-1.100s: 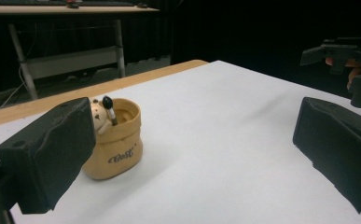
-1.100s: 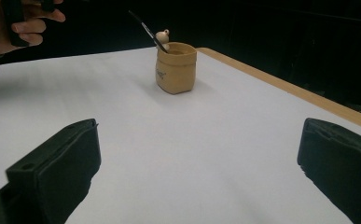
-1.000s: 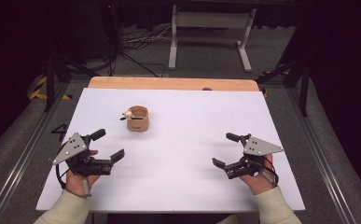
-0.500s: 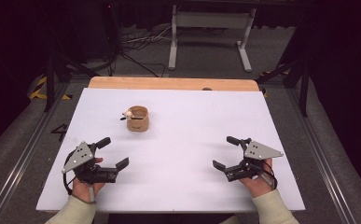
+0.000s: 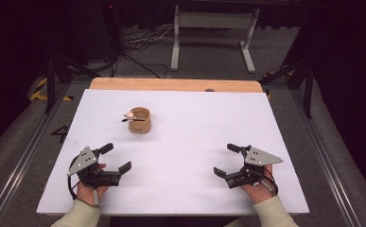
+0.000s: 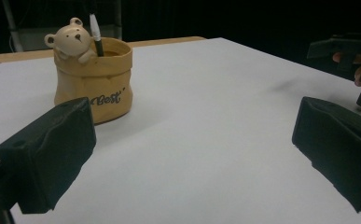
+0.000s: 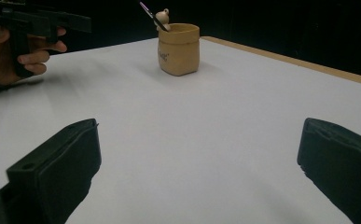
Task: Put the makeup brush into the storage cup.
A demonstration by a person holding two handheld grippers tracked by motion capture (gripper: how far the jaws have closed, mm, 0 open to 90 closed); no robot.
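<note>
Right now both grippers sit low in the frame, near the front edge of the white table (image 5: pixel 180 189). The left gripper (image 5: pixel 116 159) at lower left and the right gripper (image 5: pixel 228 161) at lower right each have their jaws spread wide with nothing between them.

Up and left of centre stands the little tan pot (image 5: pixel 139 120), shaped like a sack with a bear figure (image 6: pixel 72 36) hanging on its rim and a black pen (image 6: pixel 95 35) leaning inside. It stands upright, well apart from both grippers, with bare table all round it.

To my eye the left gripper is the natural one to go for it, since its camera looks almost straight at the pot. I'd say the reach should come in level, jaws still wide, and straddle the pot's body below the rim, clear of the bear and the pen. Closing gently matters, as a light pot like that could slide or tip if one jaw touches first.
</note>
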